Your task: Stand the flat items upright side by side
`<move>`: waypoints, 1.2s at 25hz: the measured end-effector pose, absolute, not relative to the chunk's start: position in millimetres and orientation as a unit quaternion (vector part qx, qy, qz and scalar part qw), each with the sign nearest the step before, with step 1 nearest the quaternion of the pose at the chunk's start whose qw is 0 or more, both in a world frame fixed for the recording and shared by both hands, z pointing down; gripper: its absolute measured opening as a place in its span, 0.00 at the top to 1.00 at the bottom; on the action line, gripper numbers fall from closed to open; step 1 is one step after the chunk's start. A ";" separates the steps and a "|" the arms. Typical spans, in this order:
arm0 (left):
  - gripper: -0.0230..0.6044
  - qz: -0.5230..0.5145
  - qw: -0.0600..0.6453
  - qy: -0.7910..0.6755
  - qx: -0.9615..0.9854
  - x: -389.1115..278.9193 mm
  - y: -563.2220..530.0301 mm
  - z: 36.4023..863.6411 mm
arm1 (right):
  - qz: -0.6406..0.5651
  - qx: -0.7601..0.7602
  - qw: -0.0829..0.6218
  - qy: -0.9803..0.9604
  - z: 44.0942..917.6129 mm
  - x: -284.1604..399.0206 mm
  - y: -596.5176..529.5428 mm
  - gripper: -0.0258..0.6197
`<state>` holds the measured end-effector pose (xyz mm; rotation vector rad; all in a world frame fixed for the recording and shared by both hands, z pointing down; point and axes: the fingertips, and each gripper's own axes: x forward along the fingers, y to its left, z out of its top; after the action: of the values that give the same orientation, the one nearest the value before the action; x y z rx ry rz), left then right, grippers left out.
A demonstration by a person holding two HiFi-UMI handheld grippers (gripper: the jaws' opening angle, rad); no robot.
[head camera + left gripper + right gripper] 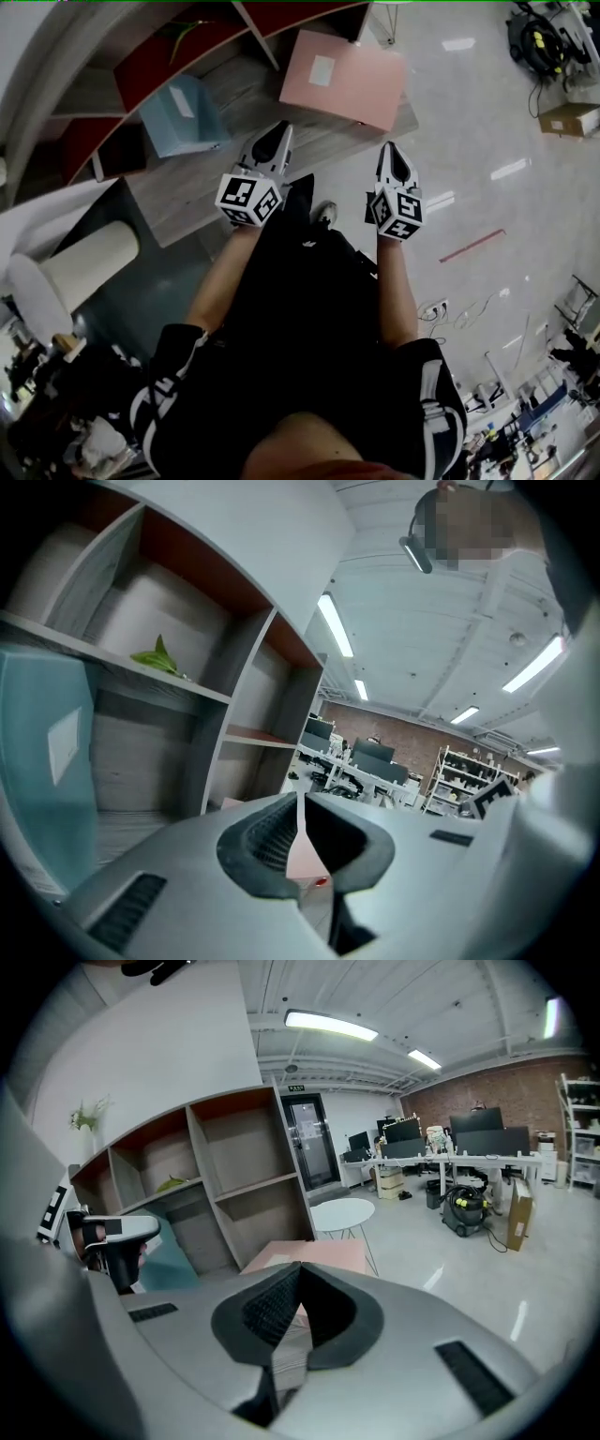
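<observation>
Pink folder (342,77) flat on wooden shelf (183,199) corner; teal folder (183,114) propped nearby. Left gripper (278,136) and right gripper (392,155) clenched, empty, arms outstretched, pointing slightly down, short of folders.

Black clothing (300,319), white-striped short sleeves (161,380)

Shelf (234,1166): grey wood cubbies, red panels.
Floor (450,1260): pale, glossy.
Wall (487,1091): brick, far end.
Lights (328,1024): ceiling strips, lit.
Furniture: round white table (342,1211), desks (450,1159) with monitors.
</observation>
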<state>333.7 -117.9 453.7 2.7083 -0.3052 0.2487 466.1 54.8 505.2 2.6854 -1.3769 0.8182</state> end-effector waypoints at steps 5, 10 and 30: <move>0.89 0.100 0.212 -0.106 0.966 352.0 -140.0 481.9 | 0.299 0.856 0.010 -0.422 540.6 483.3 43.6 0.92; 0.65 0.140 0.218 -0.092 0.961 370.7 -153.1 522.2 | 0.331 0.852 0.028 -0.404 579.3 498.8 38.6 0.67; 0.44 0.298 0.286 -0.103 0.905 399.1 -197.6 670.2 | 0.426 0.816 0.013 -0.389 671.6 534.1 31.4 0.48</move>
<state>399.1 -197.6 670.2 2.4183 -0.2741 0.7958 534.1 31.4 671.6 2.5431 -1.2120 1.3282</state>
